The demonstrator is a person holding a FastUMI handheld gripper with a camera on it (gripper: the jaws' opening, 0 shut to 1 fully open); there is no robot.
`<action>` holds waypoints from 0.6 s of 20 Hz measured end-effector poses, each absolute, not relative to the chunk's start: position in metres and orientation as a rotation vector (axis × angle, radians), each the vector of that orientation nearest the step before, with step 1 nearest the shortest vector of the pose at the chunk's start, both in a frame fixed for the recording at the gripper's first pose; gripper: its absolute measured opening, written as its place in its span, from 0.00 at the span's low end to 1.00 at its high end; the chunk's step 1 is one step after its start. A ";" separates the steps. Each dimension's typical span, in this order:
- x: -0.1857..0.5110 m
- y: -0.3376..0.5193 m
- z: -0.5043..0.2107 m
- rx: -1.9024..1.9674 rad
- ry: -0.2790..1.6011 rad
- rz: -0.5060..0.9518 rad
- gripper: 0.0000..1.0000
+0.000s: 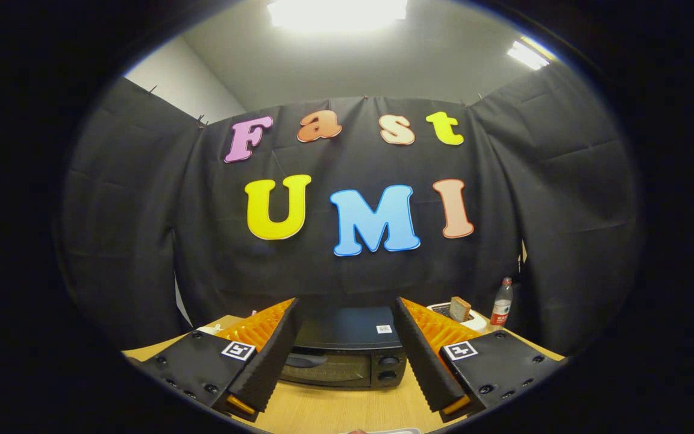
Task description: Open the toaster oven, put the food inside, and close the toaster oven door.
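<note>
Two fingers of my gripper [344,337] stand wide apart at the bottom of the gripper view, with nothing held between them and nothing touching either one. I see the toaster oven [347,346] framed in the gap between the fingers and a little beyond their tips, sitting on the wooden table [347,410]. It is a dark, boxy unit with its front toward me. Its door [323,369] is closed, glass panel upright, and a dark handle [306,360] runs along the top of that door on the side nearer my left finger. I count two round knobs [388,367] stacked one above the other at the oven's right end, just beside my right finger. A small white sticker [384,329] sits on the oven's flat top.

Beyond my right finger, behind and to the right of the oven, I see a white tray [473,322] with a brownish block of food [459,308] standing on it, looking like a slice of bread, though it is small from here. Just right of the tray stands a clear plastic bottle [502,303] with a red cap and red label, upright, near the black cloth wall [142,241]. Ceiling lights [338,12] glare above the cloth
</note>
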State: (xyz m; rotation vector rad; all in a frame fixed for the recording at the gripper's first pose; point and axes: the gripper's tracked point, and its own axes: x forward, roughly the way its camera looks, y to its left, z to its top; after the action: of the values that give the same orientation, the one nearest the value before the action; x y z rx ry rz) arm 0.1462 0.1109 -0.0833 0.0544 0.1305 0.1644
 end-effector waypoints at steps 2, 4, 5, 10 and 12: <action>0.157 0.124 -0.096 0.050 0.149 0.186 0.97; 0.167 0.138 -0.108 0.049 0.168 0.203 0.97; 0.171 0.144 -0.116 0.050 0.180 0.209 0.97; 0.193 0.173 -0.154 0.057 0.246 0.230 0.97; 0.199 0.185 -0.168 0.063 0.274 0.242 0.97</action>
State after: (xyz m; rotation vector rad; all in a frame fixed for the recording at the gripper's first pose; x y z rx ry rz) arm 0.1992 0.1855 -0.1676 0.0632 0.2742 0.2422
